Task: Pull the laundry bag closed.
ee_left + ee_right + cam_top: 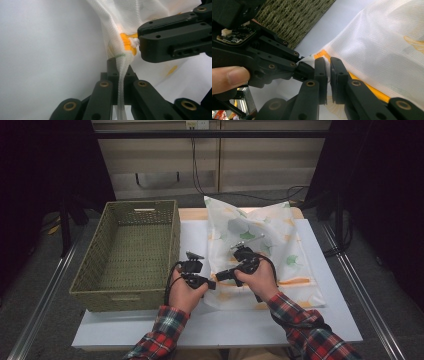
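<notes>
High view: a white mesh bag (260,247) printed with green and orange leaves lies on the right half of the table (330,265), running from the far edge toward the near one, beside a woven basket (131,252) at the left edge. Both claws meet at the bag's near left corner. The left claw (121,68) is clenched on a pinched fold of the mesh. The right claw (328,65) is nearly closed on the orange-trimmed hem.

White mesh bag (260,247) printed with green and orange leaves, orange-trimmed; olive woven basket (131,252); black tools; red plaid sleeves (300,322).
</notes>
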A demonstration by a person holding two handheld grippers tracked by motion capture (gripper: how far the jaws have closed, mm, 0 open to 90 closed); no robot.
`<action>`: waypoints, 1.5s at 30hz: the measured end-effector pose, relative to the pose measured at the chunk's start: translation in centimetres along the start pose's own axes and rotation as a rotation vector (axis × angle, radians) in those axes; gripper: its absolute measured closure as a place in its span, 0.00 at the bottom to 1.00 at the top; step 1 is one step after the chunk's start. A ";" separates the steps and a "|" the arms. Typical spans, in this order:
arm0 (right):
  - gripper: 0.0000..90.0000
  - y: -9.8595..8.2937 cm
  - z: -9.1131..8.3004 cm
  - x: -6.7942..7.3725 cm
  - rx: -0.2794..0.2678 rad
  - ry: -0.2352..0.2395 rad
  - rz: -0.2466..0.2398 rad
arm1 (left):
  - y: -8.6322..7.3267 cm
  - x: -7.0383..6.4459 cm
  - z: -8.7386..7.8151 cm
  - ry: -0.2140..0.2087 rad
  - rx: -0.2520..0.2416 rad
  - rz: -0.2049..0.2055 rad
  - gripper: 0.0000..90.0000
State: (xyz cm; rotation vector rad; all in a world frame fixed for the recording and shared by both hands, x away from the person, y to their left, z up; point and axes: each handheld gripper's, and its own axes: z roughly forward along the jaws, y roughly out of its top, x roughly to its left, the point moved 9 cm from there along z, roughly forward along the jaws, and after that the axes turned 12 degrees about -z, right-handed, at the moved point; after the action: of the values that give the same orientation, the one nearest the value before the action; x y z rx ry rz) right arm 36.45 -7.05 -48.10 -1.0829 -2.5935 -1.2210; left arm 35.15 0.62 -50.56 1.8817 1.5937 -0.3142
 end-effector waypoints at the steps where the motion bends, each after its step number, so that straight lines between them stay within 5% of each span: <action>1: 0.95 0.0 0.0 0.0 -0.002 -0.001 -0.002 | -0.1 0.0 0.0 -0.001 0.013 0.005 0.99; 10: 0.94 0.0 -0.2 0.2 0.000 0.012 -0.005 | 0.1 0.0 0.5 -0.004 0.025 0.020 0.98; 26: 0.95 -0.4 -0.2 -0.5 0.005 -0.016 0.020 | 0.4 -0.5 -0.3 -0.029 -0.005 -0.029 0.99; 45: 0.95 -0.3 -0.4 -0.5 -0.017 -0.039 -0.029 | 0.2 -0.4 -0.3 -0.019 0.012 -0.033 0.99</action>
State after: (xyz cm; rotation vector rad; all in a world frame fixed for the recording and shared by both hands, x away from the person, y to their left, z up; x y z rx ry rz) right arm 36.58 -7.70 -48.20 -1.0870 -2.6417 -1.2420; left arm 35.21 0.46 -49.99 1.8580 1.6150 -0.3550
